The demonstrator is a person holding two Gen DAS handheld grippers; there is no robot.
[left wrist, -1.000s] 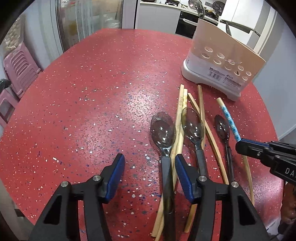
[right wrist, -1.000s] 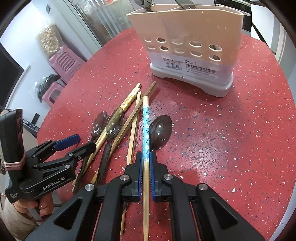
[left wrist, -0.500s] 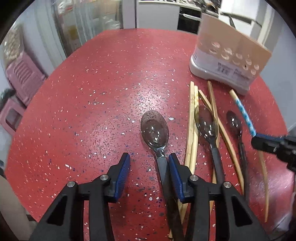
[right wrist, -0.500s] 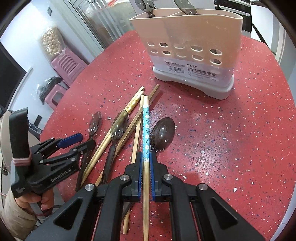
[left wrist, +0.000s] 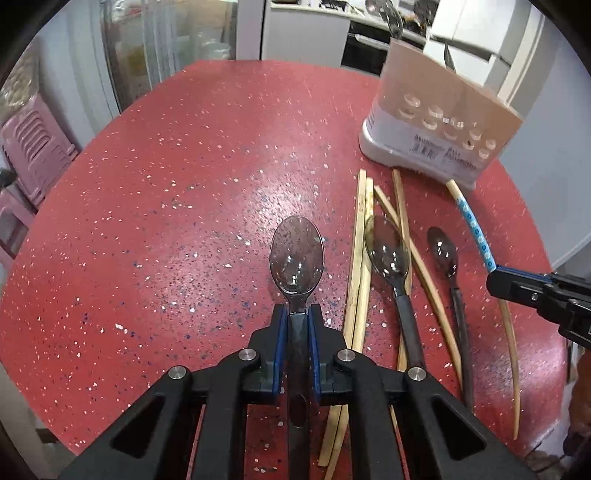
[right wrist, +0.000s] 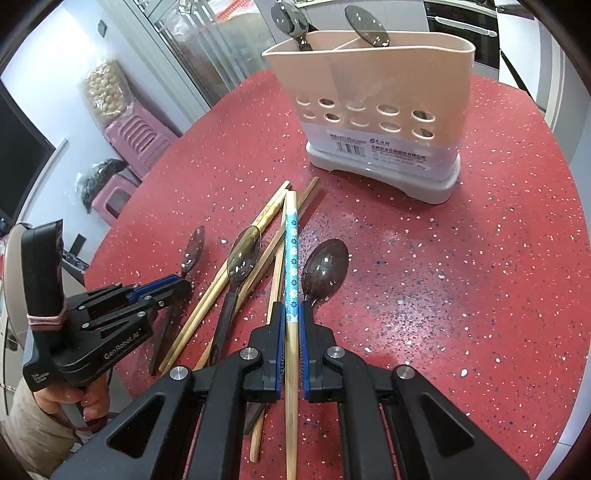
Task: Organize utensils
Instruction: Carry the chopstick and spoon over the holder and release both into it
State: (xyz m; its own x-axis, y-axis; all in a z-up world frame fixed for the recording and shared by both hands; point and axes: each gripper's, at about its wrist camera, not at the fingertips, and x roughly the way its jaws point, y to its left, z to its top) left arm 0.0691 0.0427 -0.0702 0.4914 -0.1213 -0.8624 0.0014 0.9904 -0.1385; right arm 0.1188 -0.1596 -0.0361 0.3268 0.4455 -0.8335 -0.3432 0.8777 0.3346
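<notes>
A red speckled counter [left wrist: 184, 221] is spreading out ahead of the tool, light glaring off its middle. Beyond its far edge, glass doors [left wrist: 166, 48] are standing to the left and white cabinets [left wrist: 303, 33] with a dark oven [left wrist: 365, 44] are lining the back. Pink stools [left wrist: 33, 147] are sitting stacked on the floor to the left of the tool. In the right wrist view, a bag of pale nuts [right wrist: 103, 92] is resting above the stools [right wrist: 136, 144], against a white wall [right wrist: 48, 92].
</notes>
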